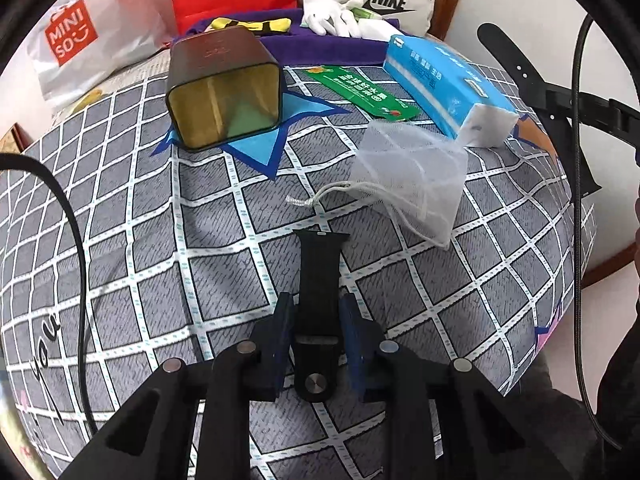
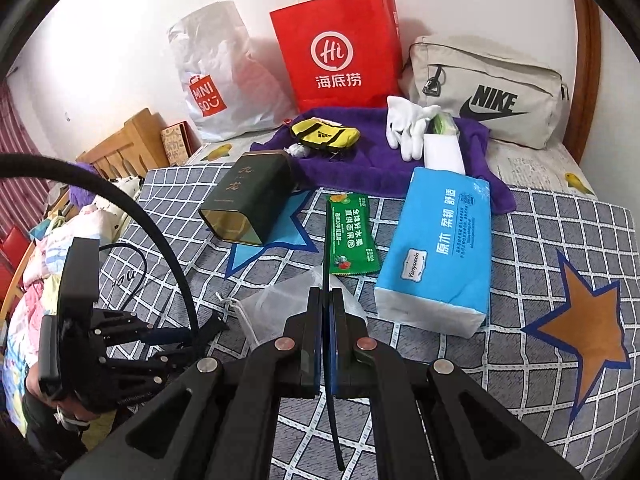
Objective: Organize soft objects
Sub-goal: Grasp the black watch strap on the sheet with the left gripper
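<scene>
**Both grippers clamped on black straps**

Left gripper [image 1: 317, 320] has its jaws pinched onto a black watch strap [image 1: 320, 272], long axis pointing straight away, far end over the checked bedspread [image 1: 132, 240]. Right gripper [image 2: 326, 320], jaws nearly together, squeezes a second black strap [image 2: 327, 248] edge-on, pointing away. Beyond: mesh pouch [image 1: 412, 184], then open tin [image 1: 224, 92] far left.
</scene>
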